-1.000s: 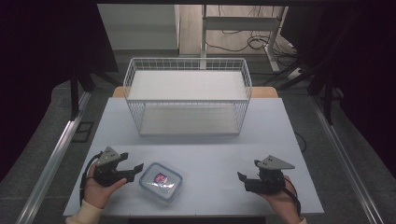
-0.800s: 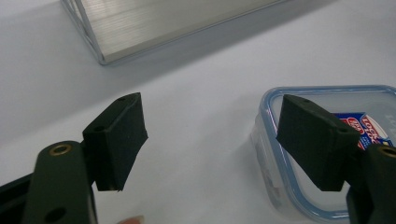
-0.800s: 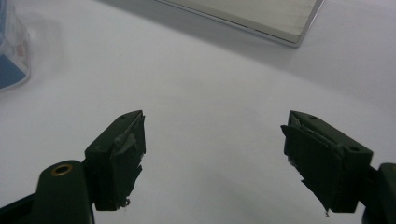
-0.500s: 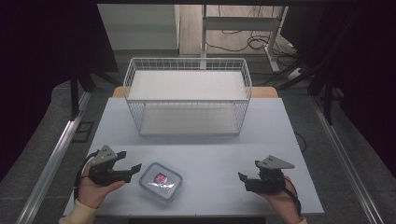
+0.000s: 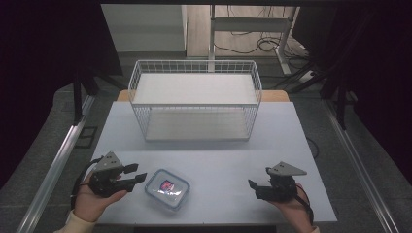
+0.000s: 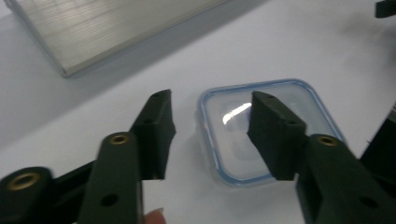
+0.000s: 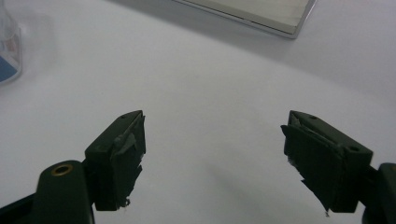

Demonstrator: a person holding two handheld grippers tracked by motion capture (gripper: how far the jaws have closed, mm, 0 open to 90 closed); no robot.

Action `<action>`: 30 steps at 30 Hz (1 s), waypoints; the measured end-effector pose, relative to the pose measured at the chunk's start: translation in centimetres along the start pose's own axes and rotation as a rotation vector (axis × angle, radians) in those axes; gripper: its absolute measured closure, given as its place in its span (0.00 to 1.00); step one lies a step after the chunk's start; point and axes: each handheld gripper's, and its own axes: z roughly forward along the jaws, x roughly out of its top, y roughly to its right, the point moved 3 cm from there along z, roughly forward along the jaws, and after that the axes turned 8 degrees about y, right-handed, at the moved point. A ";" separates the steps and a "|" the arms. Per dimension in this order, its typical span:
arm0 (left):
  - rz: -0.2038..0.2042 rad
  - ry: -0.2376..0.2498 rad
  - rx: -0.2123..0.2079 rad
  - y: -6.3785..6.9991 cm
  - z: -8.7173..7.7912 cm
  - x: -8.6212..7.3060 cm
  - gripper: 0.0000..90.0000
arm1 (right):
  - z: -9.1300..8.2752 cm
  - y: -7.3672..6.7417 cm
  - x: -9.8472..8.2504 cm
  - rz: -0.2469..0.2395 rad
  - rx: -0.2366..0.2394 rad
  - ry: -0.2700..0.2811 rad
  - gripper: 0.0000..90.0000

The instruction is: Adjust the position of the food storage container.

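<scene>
The clear, square plastic container with a blue-rimmed lid (image 5: 167,188) lay just ahead of the left gripper (image 5: 138,176), whose jaws had just been closing, still apart and empty; the open right gripper (image 5: 252,188) sat well apart.

No legible text, seemingly.

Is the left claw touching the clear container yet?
Apart. In the high view, bare table shows between the left claw and the container; the claw's jaws, which have just been closing, hold nothing.
</scene>
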 end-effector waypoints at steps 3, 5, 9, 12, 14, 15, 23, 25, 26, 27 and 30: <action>0.033 -0.022 -0.034 0.9 -0.1 0.1 0.69 | 0.0 0.0 0.0 0.000 0.000 0.001 0.24; 0.044 -0.032 -0.046 1.2 -0.1 0.1 0.75 | 0.0 -0.1 0.0 -0.001 0.001 0.001 0.24; 0.075 -0.071 -0.107 2.1 0.2 -0.3 0.89 | 0.0 -0.1 -0.1 -0.002 0.004 -0.001 0.24; 0.094 -0.110 -0.162 3.0 0.5 -0.9 0.99 | 0.2 -0.1 -0.2 -0.002 0.004 -0.006 0.23; 0.108 -0.124 -0.180 3.4 0.6 -1.1 1.00 | 0.2 -0.1 -0.2 -0.003 0.004 -0.006 0.24; 0.116 -0.134 -0.192 3.7 0.7 -1.2 1.00 | 0.2 -0.2 -0.2 -0.003 0.005 -0.008 0.24; 0.173 -0.204 -0.278 5.3 1.7 -2.6 1.00 | 0.5 -0.2 -0.4 -0.006 0.004 -0.018 0.23; 0.187 -0.235 -0.290 5.7 2.2 -3.1 1.00 | 0.5 -0.2 -0.4 -0.007 0.003 -0.019 0.23; 0.202 -0.258 -0.295 6.0 2.6 -3.4 1.00 | 0.5 -0.2 -0.5 -0.007 0.002 -0.020 0.23; 0.219 -0.282 -0.301 6.5 3.0 -3.8 1.00 | 0.5 -0.3 -0.5 -0.006 0.002 -0.021 0.23; 0.228 -0.302 -0.311 6.9 3.6 -4.1 1.00 | 0.6 -0.3 -0.5 -0.006 -0.001 -0.025 0.23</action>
